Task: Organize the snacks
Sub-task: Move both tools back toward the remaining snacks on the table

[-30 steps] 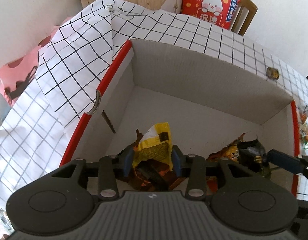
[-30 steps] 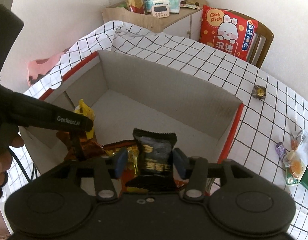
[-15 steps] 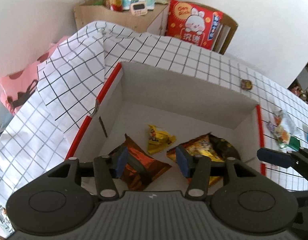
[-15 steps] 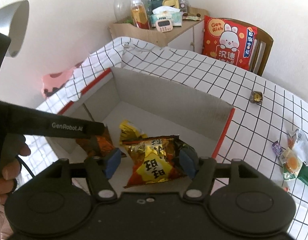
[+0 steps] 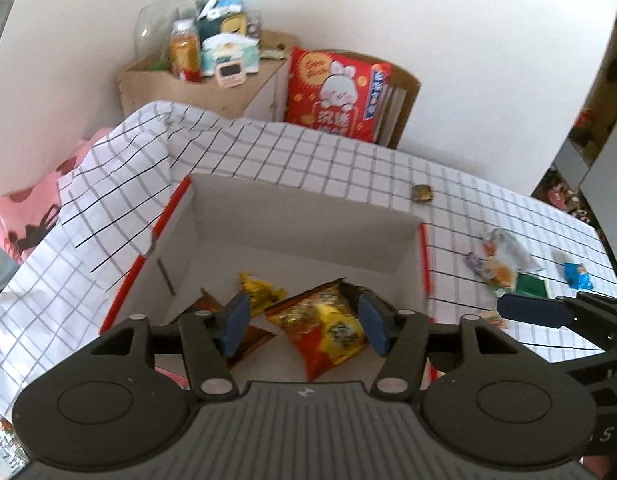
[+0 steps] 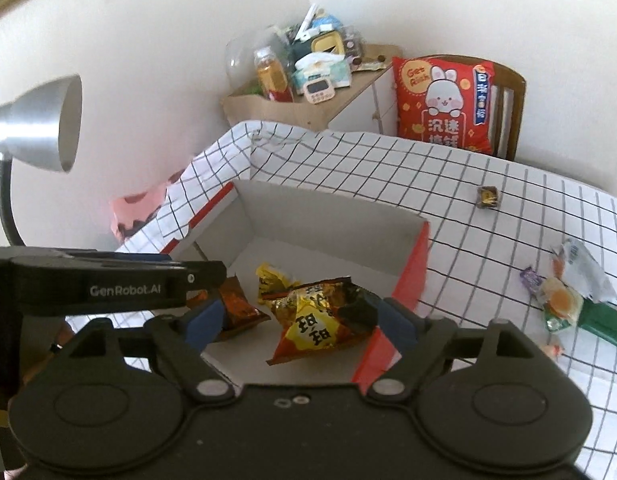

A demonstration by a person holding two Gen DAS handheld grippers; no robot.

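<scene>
Snacks [image 6: 312,320] that both grippers carried a second ago now lie in the box [image 6: 324,208]; the left gripper [image 5: 304,322] and right gripper [image 6: 296,322] hang spread and empty above it. More packets [image 6: 568,300] wait on the tabletop [image 6: 488,248].

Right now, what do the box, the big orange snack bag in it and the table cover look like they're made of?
Box: apparently matte cardboard, grey-white inside with red outer faces; stiff flat walls and a cut handle notch.
Big orange snack bag: likely glossy foil-plastic film; crinkled, bright glints.
Table cover: seemingly soft white cloth with a black grid; it folds and drapes at the far corner.
</scene>
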